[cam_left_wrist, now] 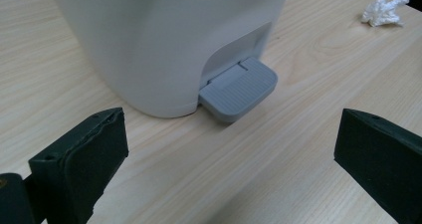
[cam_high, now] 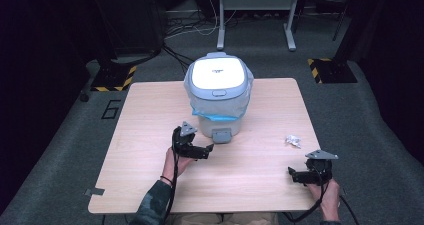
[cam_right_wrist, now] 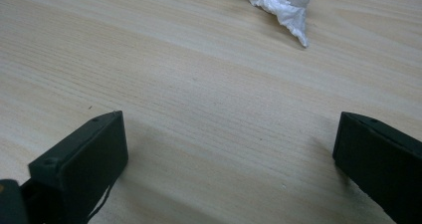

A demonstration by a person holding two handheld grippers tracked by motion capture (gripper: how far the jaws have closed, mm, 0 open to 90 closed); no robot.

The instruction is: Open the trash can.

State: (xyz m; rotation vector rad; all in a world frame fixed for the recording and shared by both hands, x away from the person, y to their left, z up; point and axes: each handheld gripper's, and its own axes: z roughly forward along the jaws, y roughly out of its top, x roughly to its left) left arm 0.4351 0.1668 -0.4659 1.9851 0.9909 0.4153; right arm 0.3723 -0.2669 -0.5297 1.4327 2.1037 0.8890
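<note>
Both claws gape empty: left claw (cam_left_wrist: 231,169) faces the bin's pedal (cam_left_wrist: 239,88), right claw (cam_right_wrist: 231,169) crumpled tissue (cam_right_wrist: 286,2).

A pale wooden tabletop (cam_high: 150,135) stood on grey carpet (cam_high: 60,150). On it, toward the far middle, sat a white pedal bin (cam_high: 218,92) with a grey foot pedal (cam_left_wrist: 239,88). A crumpled white tissue (cam_high: 293,141) lay well apart, to its right.

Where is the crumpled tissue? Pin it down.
In the high view the crumpled tissue lies on the table's right side, right of the bin's pedal, just beyond the right gripper.
</note>
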